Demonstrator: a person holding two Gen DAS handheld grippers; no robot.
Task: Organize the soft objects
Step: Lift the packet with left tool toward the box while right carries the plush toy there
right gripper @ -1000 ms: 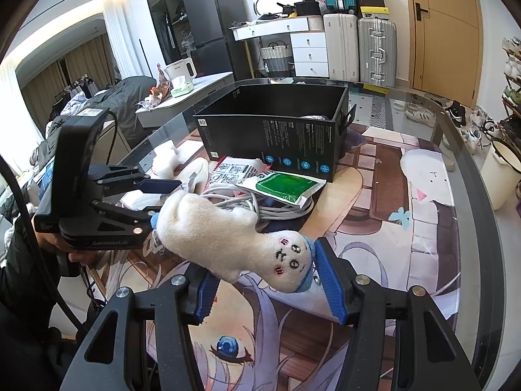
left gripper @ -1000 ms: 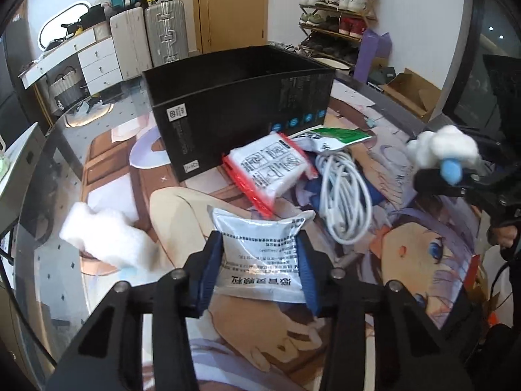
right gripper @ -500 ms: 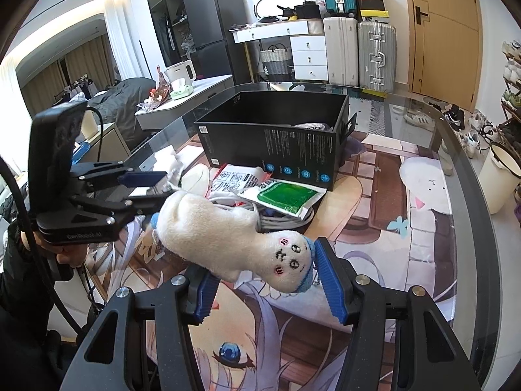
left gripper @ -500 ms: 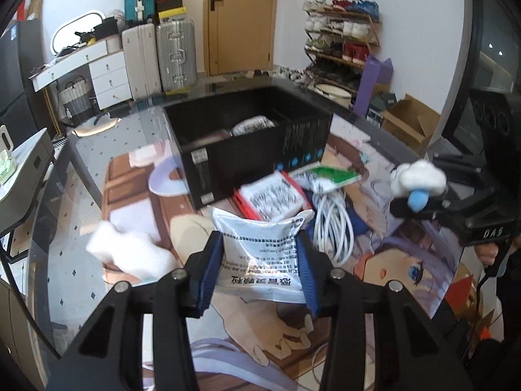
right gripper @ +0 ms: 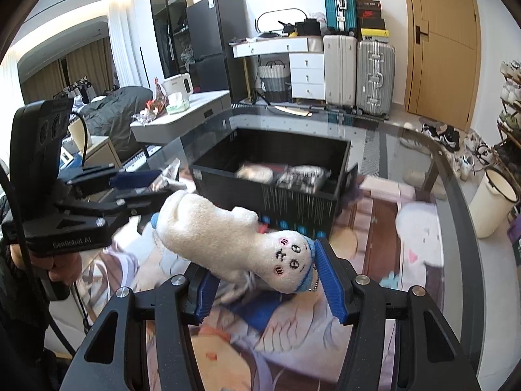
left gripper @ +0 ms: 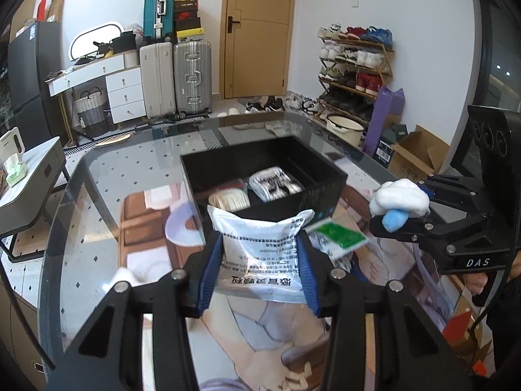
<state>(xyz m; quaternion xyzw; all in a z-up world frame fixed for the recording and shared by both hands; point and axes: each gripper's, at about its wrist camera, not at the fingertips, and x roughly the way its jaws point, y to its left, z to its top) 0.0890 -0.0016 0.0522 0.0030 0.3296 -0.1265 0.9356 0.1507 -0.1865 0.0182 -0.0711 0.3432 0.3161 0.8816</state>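
We saw bright daylight filling the room, glare on the glass table (left gripper: 97,195), heavy fisheye bending and dark vignetting at the edges, and motion blur across the black box (right gripper: 270,195)

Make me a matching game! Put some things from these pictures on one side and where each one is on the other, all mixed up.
Things:
1. white printed pouch
2. plush toy
3. striped packet
4. green sachet

Places:
A. inside the black box
B. in the right claw
C. on the table beside the box
D. in the left claw

Pairs: 1-D, 2-B, 3-A, 4-C
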